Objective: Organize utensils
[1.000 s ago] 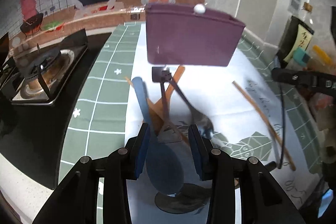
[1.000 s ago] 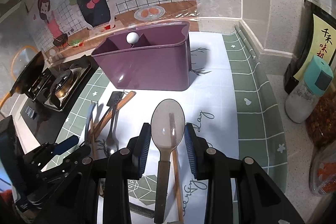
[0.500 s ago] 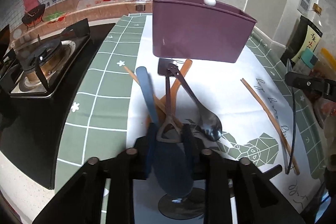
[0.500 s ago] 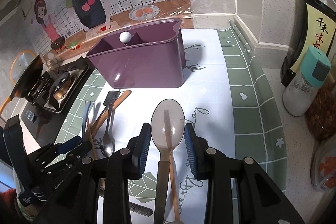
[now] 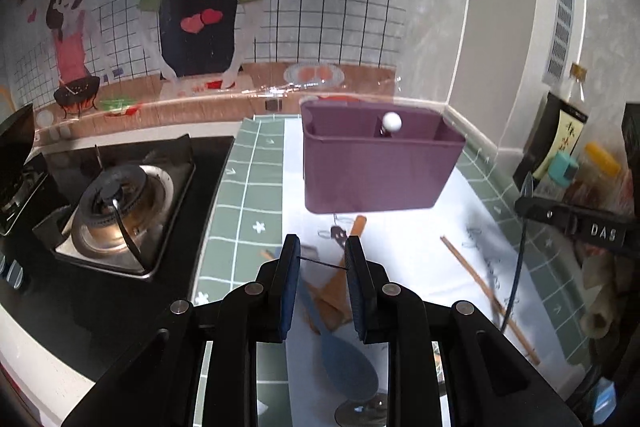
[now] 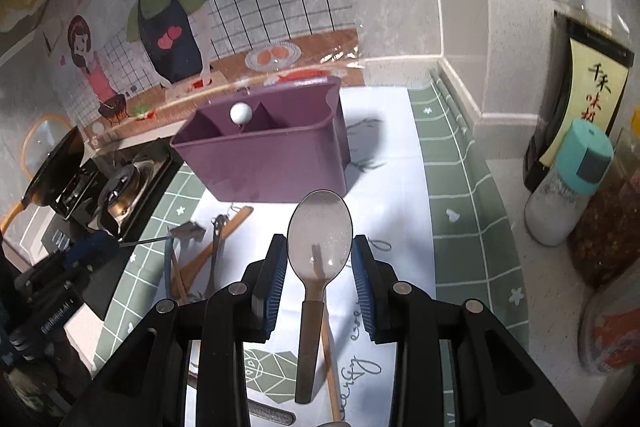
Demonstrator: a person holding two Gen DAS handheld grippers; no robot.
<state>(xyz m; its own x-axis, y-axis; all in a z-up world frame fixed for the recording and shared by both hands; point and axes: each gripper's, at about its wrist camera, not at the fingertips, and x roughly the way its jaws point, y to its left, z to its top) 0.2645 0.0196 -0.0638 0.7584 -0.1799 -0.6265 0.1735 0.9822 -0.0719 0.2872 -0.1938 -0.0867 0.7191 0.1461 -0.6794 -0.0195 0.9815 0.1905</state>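
Observation:
A purple divided utensil holder (image 5: 380, 163) stands on the mat; it also shows in the right wrist view (image 6: 272, 151). My left gripper (image 5: 320, 263) is shut on a thin dark metal spatula, seen edge-on between its pads; from the right wrist view the spatula (image 6: 176, 233) sticks out above the counter. My right gripper (image 6: 320, 267) is shut on a translucent spoon (image 6: 320, 231) with a brown handle, its bowl pointing toward the holder. A blue rice paddle (image 5: 344, 359), a wooden spatula (image 5: 340, 287), a metal spoon (image 6: 216, 251) and chopsticks (image 5: 484, 291) lie on the mat.
A gas stove (image 5: 116, 207) sits to the left. Bottles and jars (image 6: 572, 183) stand along the right wall. A white ball (image 5: 391, 123) tops something inside the holder. The wall with a cartoon sticker is behind.
My left gripper has closed on the metal spatula and lifted it off the pile, rising. My right gripper has held the spoon and shifted slightly closer to the holder.

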